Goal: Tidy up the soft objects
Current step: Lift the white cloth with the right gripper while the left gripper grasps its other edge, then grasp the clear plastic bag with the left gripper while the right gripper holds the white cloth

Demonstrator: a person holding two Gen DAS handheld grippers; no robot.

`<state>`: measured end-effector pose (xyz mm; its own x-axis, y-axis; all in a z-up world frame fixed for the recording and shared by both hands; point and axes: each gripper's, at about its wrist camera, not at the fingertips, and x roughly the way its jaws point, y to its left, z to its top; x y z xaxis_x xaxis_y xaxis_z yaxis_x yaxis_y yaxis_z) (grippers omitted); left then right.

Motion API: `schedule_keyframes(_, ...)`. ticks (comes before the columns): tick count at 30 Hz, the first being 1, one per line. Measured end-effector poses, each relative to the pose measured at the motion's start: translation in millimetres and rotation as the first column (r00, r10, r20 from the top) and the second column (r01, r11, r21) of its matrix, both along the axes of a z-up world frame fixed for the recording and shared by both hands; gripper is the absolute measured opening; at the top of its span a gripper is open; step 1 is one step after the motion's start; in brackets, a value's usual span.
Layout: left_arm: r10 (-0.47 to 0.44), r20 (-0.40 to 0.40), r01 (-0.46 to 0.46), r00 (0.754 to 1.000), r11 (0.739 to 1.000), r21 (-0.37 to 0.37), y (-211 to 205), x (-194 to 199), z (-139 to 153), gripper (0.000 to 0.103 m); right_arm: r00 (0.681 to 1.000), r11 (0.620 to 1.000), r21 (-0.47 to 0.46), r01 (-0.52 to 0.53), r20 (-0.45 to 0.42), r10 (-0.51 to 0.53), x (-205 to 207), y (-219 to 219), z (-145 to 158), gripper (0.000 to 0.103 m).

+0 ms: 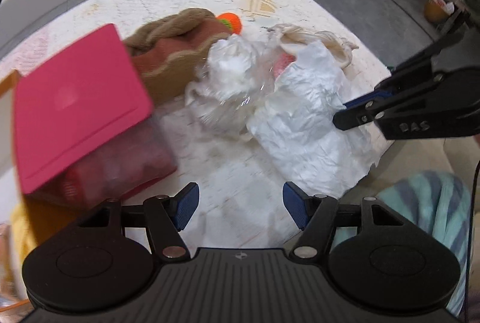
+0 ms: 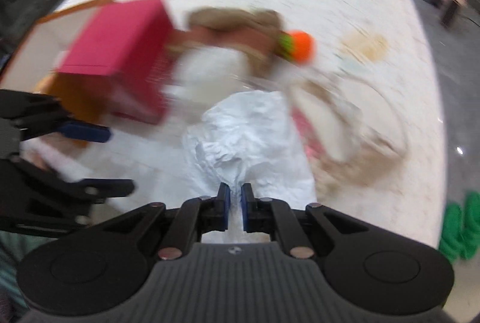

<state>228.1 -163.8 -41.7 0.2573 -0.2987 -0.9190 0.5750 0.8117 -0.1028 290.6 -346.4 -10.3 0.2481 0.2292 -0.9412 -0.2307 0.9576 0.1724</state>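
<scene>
A crumpled white plastic bag [image 1: 309, 125] lies on the pale table; in the right wrist view [image 2: 246, 143] my right gripper [image 2: 235, 197] is shut on its near end. The right gripper [image 1: 345, 116] also shows at the right of the left wrist view. My left gripper [image 1: 240, 203] is open and empty above the table, near the bag. A clear bag of white stuffing [image 1: 231, 77], a brown knitted cloth [image 1: 180, 35] and an orange knitted ball [image 1: 232, 21] lie beyond. A cream tasselled cloth [image 1: 315, 41] lies behind the white bag.
A box with a pink lid [image 1: 81, 110] stands at the left, over an orange-edged tray [image 2: 75, 8]. The table edge [image 1: 387, 143] runs close on the right. A striped teal sleeve [image 1: 432, 209] is at the lower right.
</scene>
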Motion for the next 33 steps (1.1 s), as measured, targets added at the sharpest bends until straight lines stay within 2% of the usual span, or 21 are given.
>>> schedule_keyframes(1,0.007,-0.006,-0.007,1.000,1.000,-0.013,-3.3,1.0,-3.9,0.075,1.000,1.000,-0.019,0.011,-0.004,-0.011,0.5,-4.6,-6.8,0.006)
schedule_keyframes(3,0.020,-0.020,-0.021,1.000,0.999,-0.038,-9.6,3.9,-11.3,0.064,1.000,0.999,-0.031,0.023,-0.020,-0.023,2.2,-10.8,-19.1,0.007)
schedule_keyframes(6,0.034,-0.044,-0.036,0.998,0.998,-0.051,-21.7,7.6,-24.6,0.057,0.999,1.000,-0.017,0.002,-0.039,-0.002,2.2,-14.3,-25.7,0.014)
schedule_keyframes(7,0.031,-0.046,-0.034,0.998,0.998,-0.047,-25.4,7.6,-28.0,0.055,1.000,1.000,-0.019,-0.006,-0.028,0.006,1.1,-14.6,-22.8,0.020)
schedule_keyframes(8,0.028,-0.044,-0.030,0.999,0.999,-0.040,-28.9,8.1,-31.0,0.051,1.000,1.000,-0.016,-0.015,-0.010,0.015,-2.7,-17.7,-17.9,0.027)
schedule_keyframes(10,0.023,-0.040,-0.024,0.999,0.999,-0.029,-34.3,9.1,-36.2,0.047,0.999,0.999,-0.021,-0.027,0.041,0.028,-7.0,-22.4,-5.5,0.065)
schedule_keyframes(12,0.024,-0.042,-0.025,0.999,0.999,-0.023,-37.8,11.2,-40.0,0.042,0.995,0.998,-0.049,-0.028,0.094,0.033,-11.1,-29.3,5.6,0.081)
schedule_keyframes(13,0.025,-0.043,-0.026,0.999,1.000,-0.018,-39.2,12.6,-42.4,0.041,0.993,0.998,-0.064,-0.029,0.110,0.036,-11.8,-32.2,6.4,0.084)
schedule_keyframes(17,0.053,-0.053,-0.053,0.997,0.999,-0.011,-38.1,20.4,-47.5,0.037,0.998,0.997,-0.059,-0.042,0.049,0.045,-4.6,-36.4,-18.1,0.085)
schedule_keyframes(24,0.065,-0.026,-0.064,0.998,0.997,0.045,-28.5,27.6,-45.0,0.037,0.993,0.992,-0.035,-0.121,-0.020,0.120,-2.4,-5.9,-49.1,0.086)
schedule_keyframes(28,0.066,-0.028,-0.065,0.997,0.996,0.055,-24.0,29.0,-45.3,0.036,0.987,0.991,-0.014,-0.135,-0.088,0.133,-0.6,12.5,-54.8,0.064)
schedule_keyframes(30,0.063,-0.027,-0.061,0.998,0.997,0.054,-21.9,27.9,-43.7,0.037,0.987,0.988,-0.046,-0.150,-0.073,0.146,0.9,22.9,-57.7,0.062)
schedule_keyframes(31,0.062,-0.025,-0.060,0.998,0.997,0.053,-19.4,27.1,-41.8,0.037,0.987,0.985,-0.081,-0.154,-0.064,0.149,2.6,27.9,-60.4,0.052)
schedule_keyframes(33,0.053,-0.014,-0.052,0.999,0.998,0.047,-14.0,25.1,-36.6,0.046,0.989,0.986,-0.101,-0.136,-0.070,0.129,5.9,30.4,-64.9,0.040)
